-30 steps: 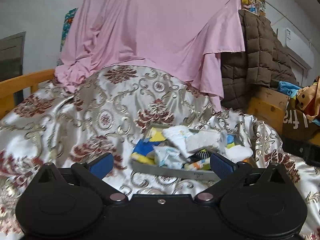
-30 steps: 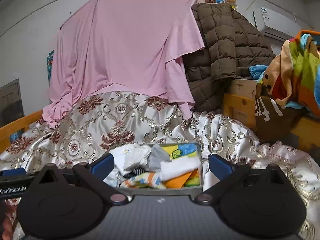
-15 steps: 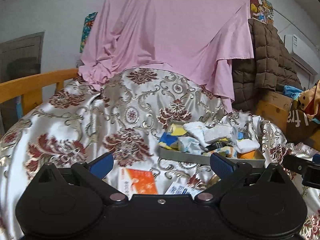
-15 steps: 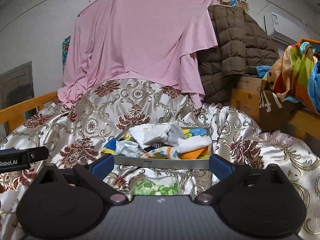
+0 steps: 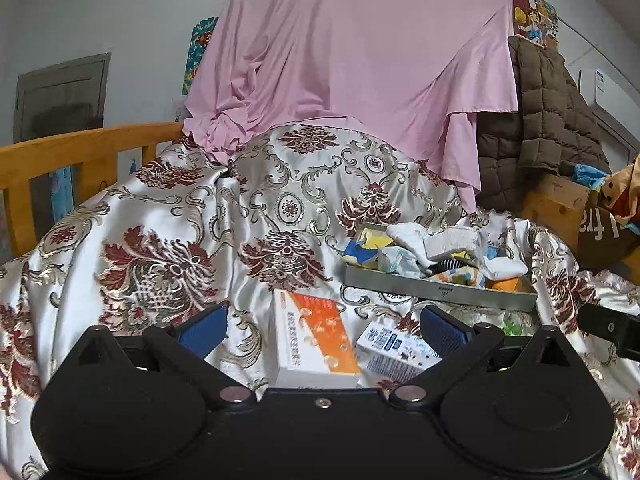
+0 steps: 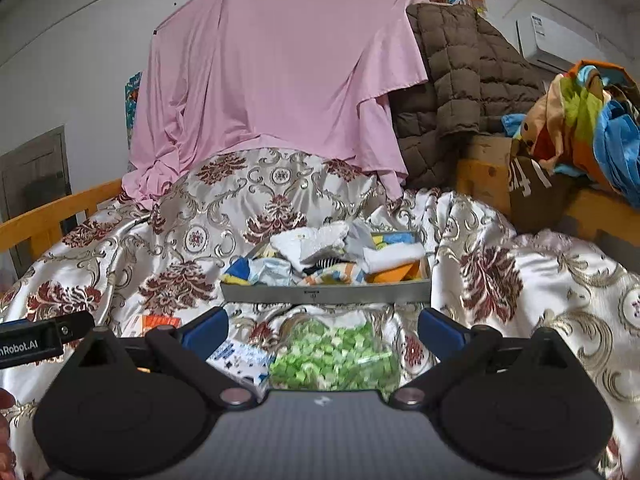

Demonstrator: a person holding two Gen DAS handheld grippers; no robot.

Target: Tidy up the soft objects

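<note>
We hold the left tool point(image 5: 322, 330) with its blue pads spread wide and nothing between them, low over the bed's patterned satin cover point(image 5: 168, 248). Between its fingers, just ahead, lies an orange and white box point(image 5: 314, 336), and beside it towards the right finger a small white and blue box point(image 5: 394, 350). Further ahead and to the right sits the grey tray point(image 5: 436, 290), heaped with soft cloths and socks point(image 5: 432, 246).

Our right tool point(image 6: 322, 328) is also spread apart and empty. A clear bag of green pieces point(image 6: 334, 354) lies between its fingers, with the white and blue box point(image 6: 240, 356) by its left finger. Straight ahead, just beyond the bag, stands the grey tray point(image 6: 326, 293) with the pile of soft cloths and socks point(image 6: 328, 254) in it. The left tool's tip point(image 6: 44, 338) shows at that view's left edge.
</note>
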